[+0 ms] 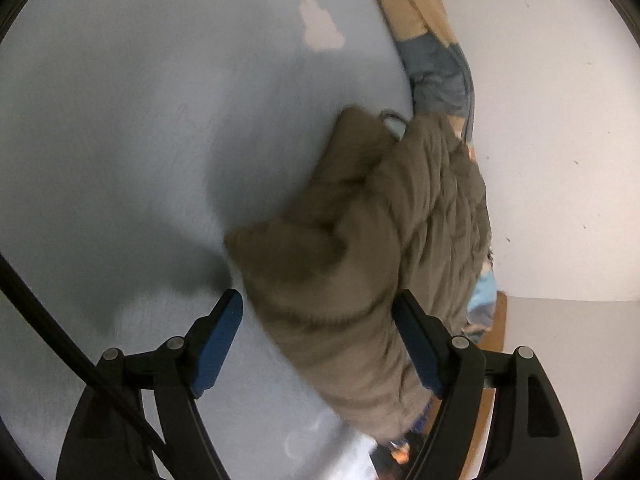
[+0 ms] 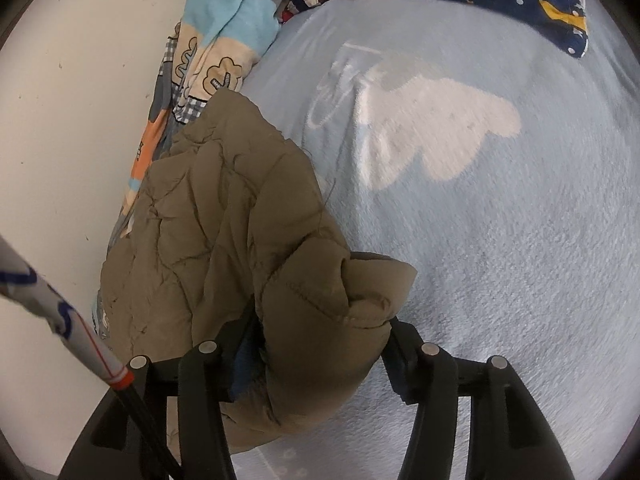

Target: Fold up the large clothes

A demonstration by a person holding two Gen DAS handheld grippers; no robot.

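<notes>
Both grippers, left gripper (image 1: 318, 304) and right gripper (image 2: 320, 326), are spread, nothing clamped; the padded jacket (image 2: 224, 240) could be unfolded by springing back

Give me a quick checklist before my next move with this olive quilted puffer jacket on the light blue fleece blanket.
1. Left gripper off the olive quilted puffer jacket: ok, blue pads stand apart with fabric between, not pressing.
2. Right gripper off it: ok, a fold lies loose between the jaws.
3. Jacket folded into a compact bundle: ok.
4. Jacket fully on the light blue fleece blanket: not ok, its far edge overlaps the patterned bedding by the wall.
5. Zipper closed: cannot tell.
</notes>
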